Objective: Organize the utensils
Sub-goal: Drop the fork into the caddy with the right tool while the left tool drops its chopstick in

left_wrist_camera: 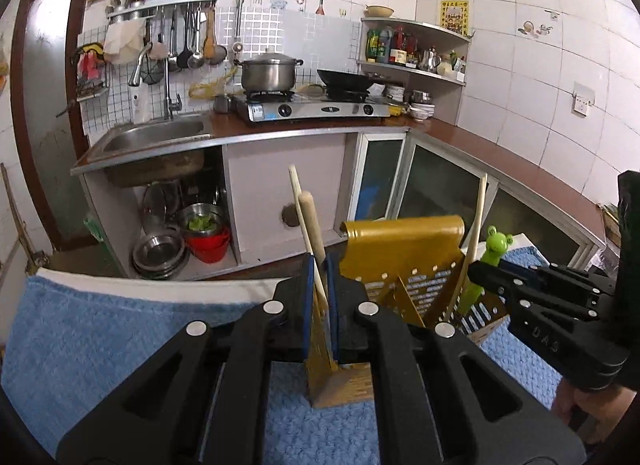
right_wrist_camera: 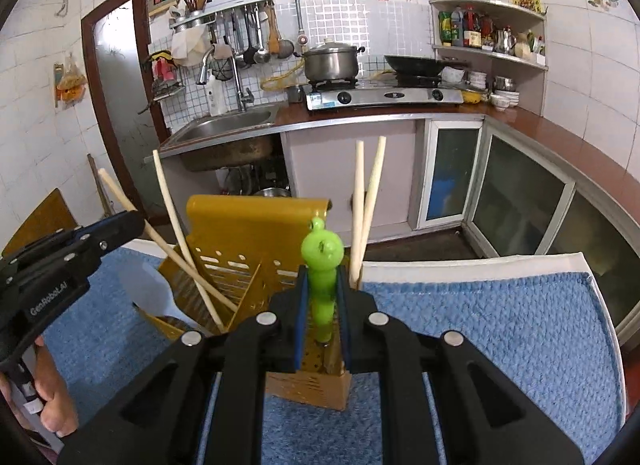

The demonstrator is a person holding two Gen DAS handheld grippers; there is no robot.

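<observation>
Utensil holder (right_wrist_camera: 256,233), yellow, on blue towel (right_wrist_camera: 480,325): both grippers delivering into it.

Left gripper (left_wrist_camera: 320,305) clenched on a wooden chopstick (left_wrist_camera: 310,225), long axis near upright, lower end seemingly at the holder's left compartment, though the fingers hide the tip. Right gripper (right_wrist_camera: 322,305) clamped on a green frog-topped utensil (right_wrist_camera: 320,265), upright, directly over the holder's front perforated slot (right_wrist_camera: 316,361), nearer the holder's right end where two chopsticks (right_wrist_camera: 366,205) stand. Both items lie straight above their slots.

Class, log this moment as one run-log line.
left gripper: shut on wooden chopstick | right gripper: shut on green plastic utensil | over yellow holder
</observation>
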